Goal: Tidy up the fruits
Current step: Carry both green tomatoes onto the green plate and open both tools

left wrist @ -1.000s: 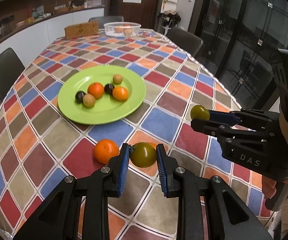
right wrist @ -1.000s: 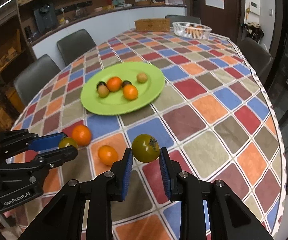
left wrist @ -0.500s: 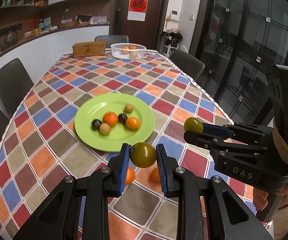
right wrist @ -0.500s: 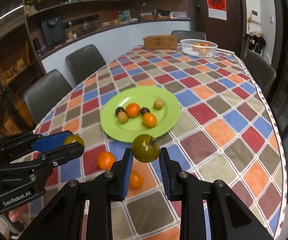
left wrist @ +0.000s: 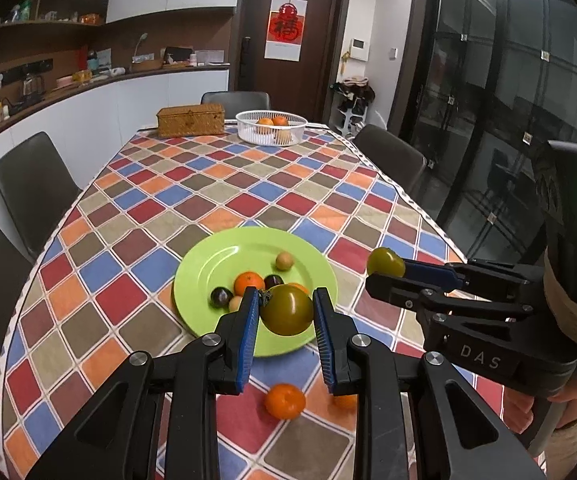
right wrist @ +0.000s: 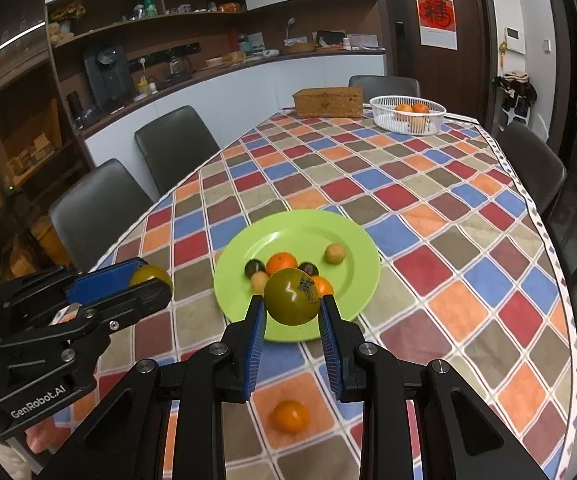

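Observation:
My left gripper (left wrist: pixel 286 312) is shut on a green tomato (left wrist: pixel 287 309) and holds it in the air in front of the green plate (left wrist: pixel 216 260). My right gripper (right wrist: pixel 292 300) is shut on a second green tomato (right wrist: pixel 292 295), also raised in front of the plate (right wrist: pixel 300 228). The plate holds several small fruits: oranges, dark plums and pale round ones. An orange (left wrist: pixel 284 401) lies on the tablecloth below the left gripper; another orange (right wrist: pixel 290 416) lies below the right gripper. Each gripper shows in the other's view, the right (left wrist: pixel 386 263) and the left (right wrist: pixel 150 278).
A white basket (left wrist: pixel 270 126) with oranges and a wicker box (left wrist: pixel 190 120) stand at the table's far end. Dark chairs line the left side and far right. The checked tablecloth's edge runs close on the right, beside glass doors.
Both grippers have risen and tilted up with their tomatoes held; the plate and loose oranges now sit lower in view and more of the room shows.

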Demonstrator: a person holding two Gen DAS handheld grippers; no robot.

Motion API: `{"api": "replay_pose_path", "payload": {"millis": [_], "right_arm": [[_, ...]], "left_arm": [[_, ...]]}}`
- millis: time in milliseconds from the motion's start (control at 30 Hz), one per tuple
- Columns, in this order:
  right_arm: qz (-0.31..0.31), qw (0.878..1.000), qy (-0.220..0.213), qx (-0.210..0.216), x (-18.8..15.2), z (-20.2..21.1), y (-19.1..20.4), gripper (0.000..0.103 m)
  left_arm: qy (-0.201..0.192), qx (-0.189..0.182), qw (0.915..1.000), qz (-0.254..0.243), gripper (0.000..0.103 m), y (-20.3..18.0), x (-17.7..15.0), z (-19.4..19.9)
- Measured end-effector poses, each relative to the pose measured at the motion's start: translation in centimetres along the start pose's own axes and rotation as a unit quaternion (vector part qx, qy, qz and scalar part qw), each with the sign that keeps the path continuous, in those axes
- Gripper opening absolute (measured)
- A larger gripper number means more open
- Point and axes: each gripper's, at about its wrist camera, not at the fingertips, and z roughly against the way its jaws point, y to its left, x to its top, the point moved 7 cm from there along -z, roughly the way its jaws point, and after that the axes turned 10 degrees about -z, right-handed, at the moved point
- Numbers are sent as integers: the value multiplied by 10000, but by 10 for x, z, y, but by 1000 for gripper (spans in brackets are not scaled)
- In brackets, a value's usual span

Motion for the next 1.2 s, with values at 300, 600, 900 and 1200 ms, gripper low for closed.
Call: {"api": "replay_pose_path", "payload": {"millis": [300, 600, 900, 1200], "right_arm": [[14, 9999, 110, 13, 23, -29, 4, 28], [28, 9992, 391, 42, 39, -75, 1, 28], [65, 9979, 639, -14, 49, -119, -6, 28], [77, 9946, 1025, -138, 51, -159, -14, 28]], "left_arm": [[77, -7, 9998, 160, 27, 25, 15, -28], [198, -26, 9992, 338, 27, 52, 21, -67], [477, -131, 9972, 563, 27, 75, 16, -115], [803, -328, 9936, 725, 27, 92, 14, -156]]}}
